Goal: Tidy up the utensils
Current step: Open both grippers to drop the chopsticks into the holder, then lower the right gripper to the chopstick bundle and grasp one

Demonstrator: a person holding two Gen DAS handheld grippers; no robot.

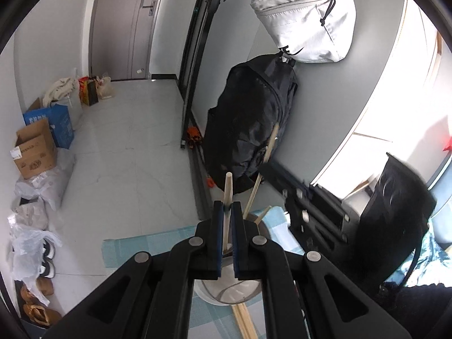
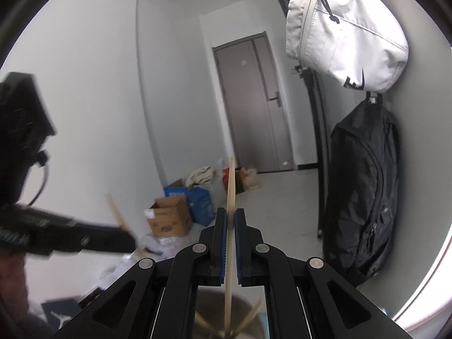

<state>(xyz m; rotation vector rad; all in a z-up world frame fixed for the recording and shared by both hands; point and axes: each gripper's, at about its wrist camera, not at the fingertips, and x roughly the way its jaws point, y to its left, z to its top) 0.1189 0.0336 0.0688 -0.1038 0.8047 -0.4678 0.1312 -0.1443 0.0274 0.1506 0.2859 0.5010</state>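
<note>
In the left wrist view my left gripper (image 1: 227,207) is shut on a wooden chopstick (image 1: 227,189) that stands nearly upright, its lower end inside a round metal cup (image 1: 226,293) on the blue checked cloth (image 1: 141,248). To the right, blurred, my right gripper (image 1: 267,169) holds another chopstick (image 1: 269,147) that slants down toward the cup. The right wrist view shows the right gripper (image 2: 231,213) shut on its chopstick (image 2: 231,186), over the cup (image 2: 209,313), which holds a few sticks. At the left there, the left gripper (image 2: 131,240) appears with its chopstick (image 2: 115,212).
More chopsticks (image 1: 245,322) lie on the cloth in front of the cup. A black backpack (image 1: 248,124) and a white bag (image 1: 308,17) hang on the wall behind. Cardboard boxes (image 1: 35,149), bags and shoes line the floor at the left.
</note>
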